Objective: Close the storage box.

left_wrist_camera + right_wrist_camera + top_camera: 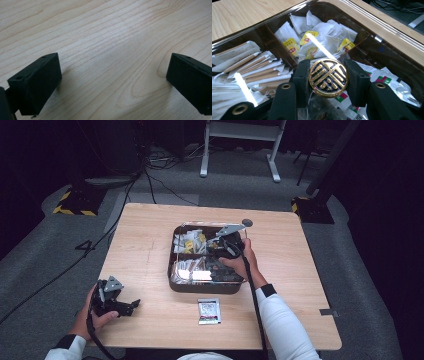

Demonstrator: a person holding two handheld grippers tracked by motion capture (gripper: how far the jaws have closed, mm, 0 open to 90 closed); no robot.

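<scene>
Knob of the clear lid gripped over the tea box

Round gold-and-black knob (328,77) sits clamped between the right gripper (328,80) jaws, above the clear lid (387,53) covering the dark compartment box (200,287) of tea bags (312,42). Left gripper (113,82) rests on the table (145,250), jaws wide apart and holding nothing. A sachet (209,311) lies just in front of the box.

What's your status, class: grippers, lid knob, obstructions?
Right gripper shut on gold knob of clear lid. Left gripper open over bare table. No obstruction seen.
</scene>
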